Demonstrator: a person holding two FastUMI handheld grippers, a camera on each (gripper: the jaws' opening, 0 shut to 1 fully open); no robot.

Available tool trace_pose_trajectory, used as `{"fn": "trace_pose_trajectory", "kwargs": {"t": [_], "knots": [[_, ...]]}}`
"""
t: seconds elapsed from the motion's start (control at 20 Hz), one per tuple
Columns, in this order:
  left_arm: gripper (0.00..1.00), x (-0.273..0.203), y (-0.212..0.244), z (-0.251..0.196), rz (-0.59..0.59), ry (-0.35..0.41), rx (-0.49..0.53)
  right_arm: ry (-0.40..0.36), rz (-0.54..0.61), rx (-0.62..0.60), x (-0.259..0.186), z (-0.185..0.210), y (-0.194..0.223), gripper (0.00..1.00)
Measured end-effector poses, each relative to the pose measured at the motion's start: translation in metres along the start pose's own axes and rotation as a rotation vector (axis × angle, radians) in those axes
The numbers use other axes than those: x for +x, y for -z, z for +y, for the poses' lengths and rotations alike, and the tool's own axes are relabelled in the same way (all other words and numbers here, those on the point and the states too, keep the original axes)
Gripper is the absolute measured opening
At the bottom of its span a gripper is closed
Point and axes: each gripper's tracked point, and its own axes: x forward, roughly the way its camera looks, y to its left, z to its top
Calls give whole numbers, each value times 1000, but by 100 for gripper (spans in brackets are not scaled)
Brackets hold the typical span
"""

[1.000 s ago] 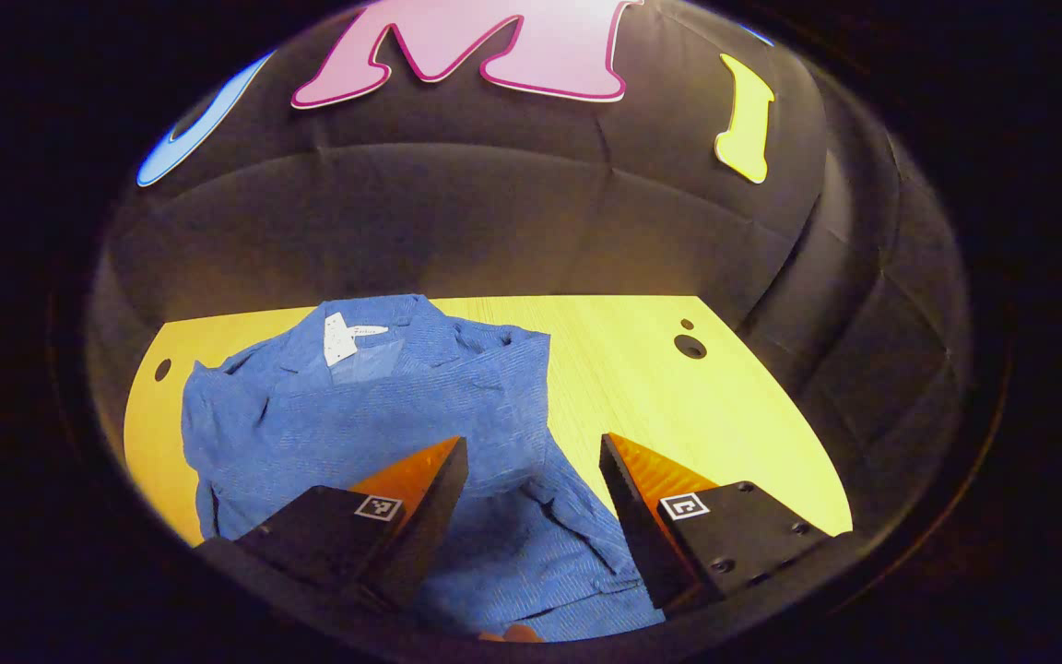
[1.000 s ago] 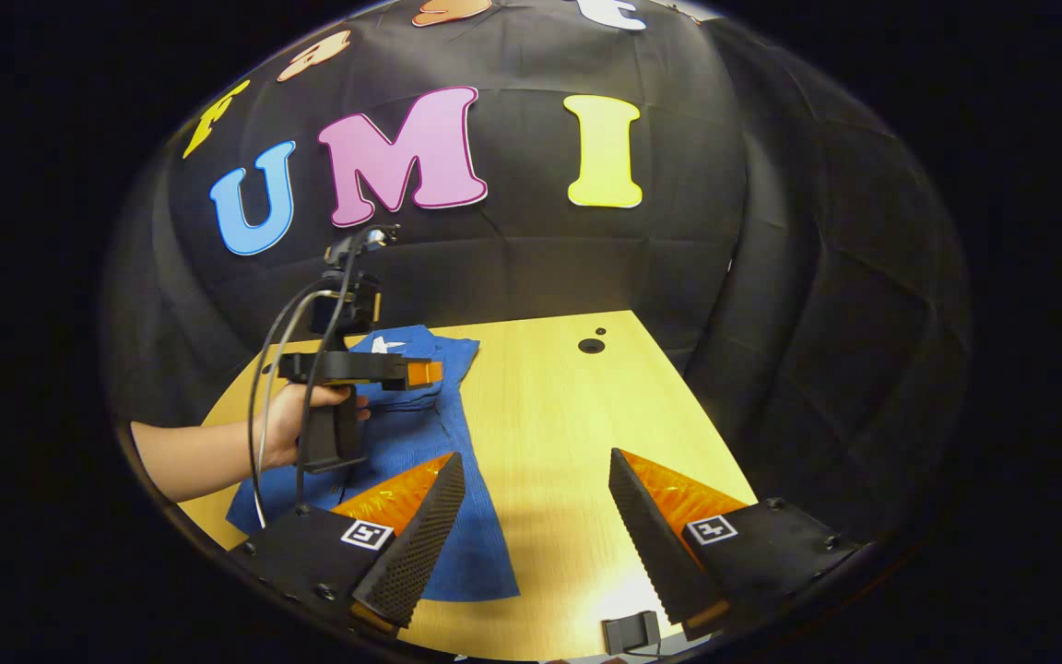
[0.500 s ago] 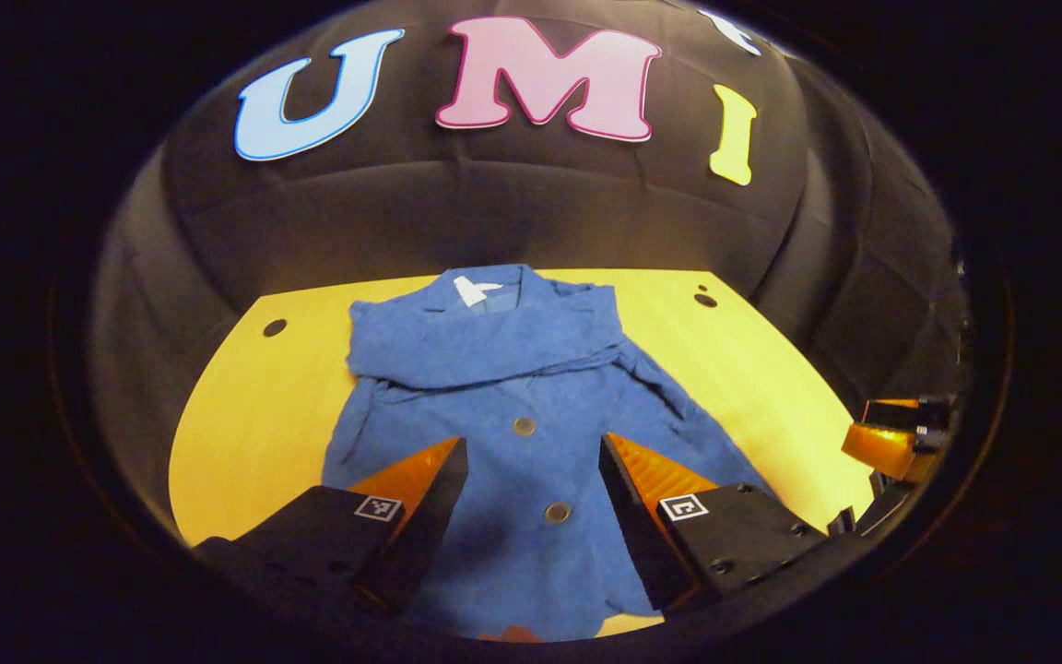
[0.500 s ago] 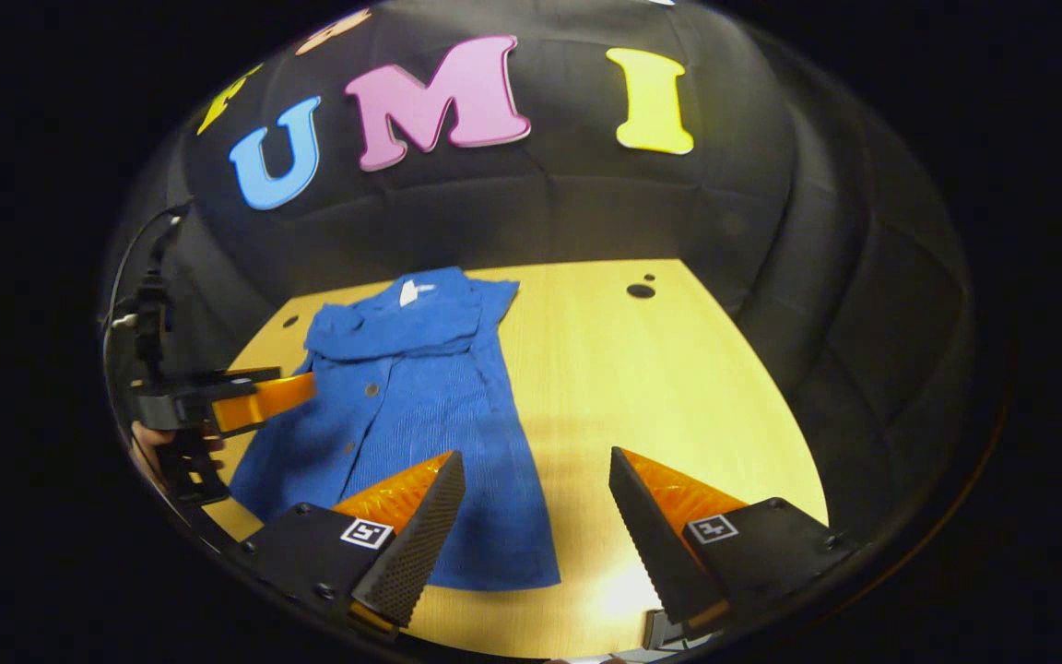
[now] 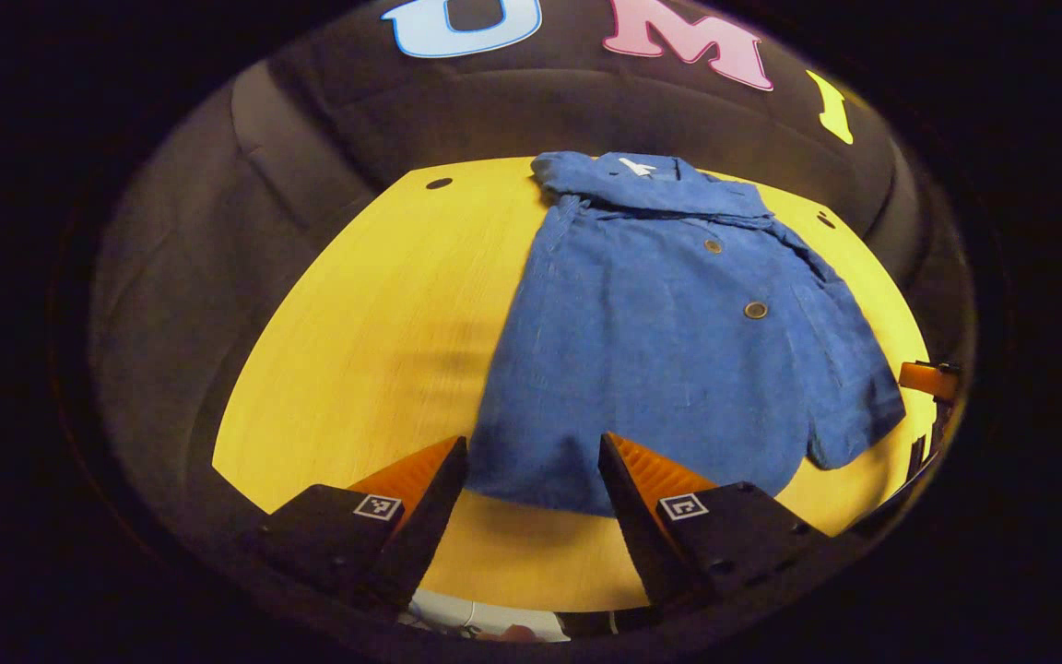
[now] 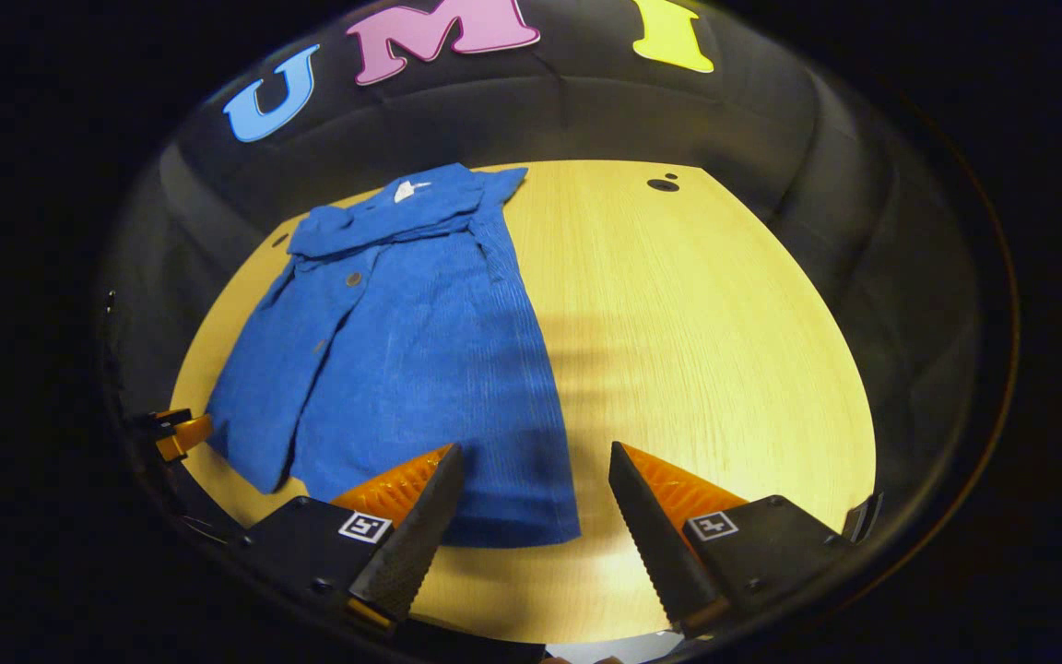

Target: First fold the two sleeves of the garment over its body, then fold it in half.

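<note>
Garment (image 5: pixel 678 341) flat on table (image 5: pixel 374 332), both grippers' jaws wide apart, empty.

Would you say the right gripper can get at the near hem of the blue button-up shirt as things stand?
Probably yes. The right gripper hangs with jaws open just short of the blue button-up shirt, whose hem lies flat on the yellow wooden table with nothing between.

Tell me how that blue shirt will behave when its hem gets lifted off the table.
The shirt will probably sag and drape, since its collar end already lies in soft folds. It looks thin and flat on the table, so likely light. Its loose side flap may slide or unfold as the hem rises.
</note>
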Motion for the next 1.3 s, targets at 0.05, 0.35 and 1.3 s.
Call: {"fn": "trace_pose_trajectory", "kwargs": {"t": [0.05,0.35,1.3], "knots": [[84,3,6,-1,22,11,-2,-3,12,20,2,0,3,100],[83,16,5,-10,50,62,-44,-7,75,32,19,-6,18,99],[0,14,-11,-50,84,188,-60,-145,146,27,30,19,16,1]]}}
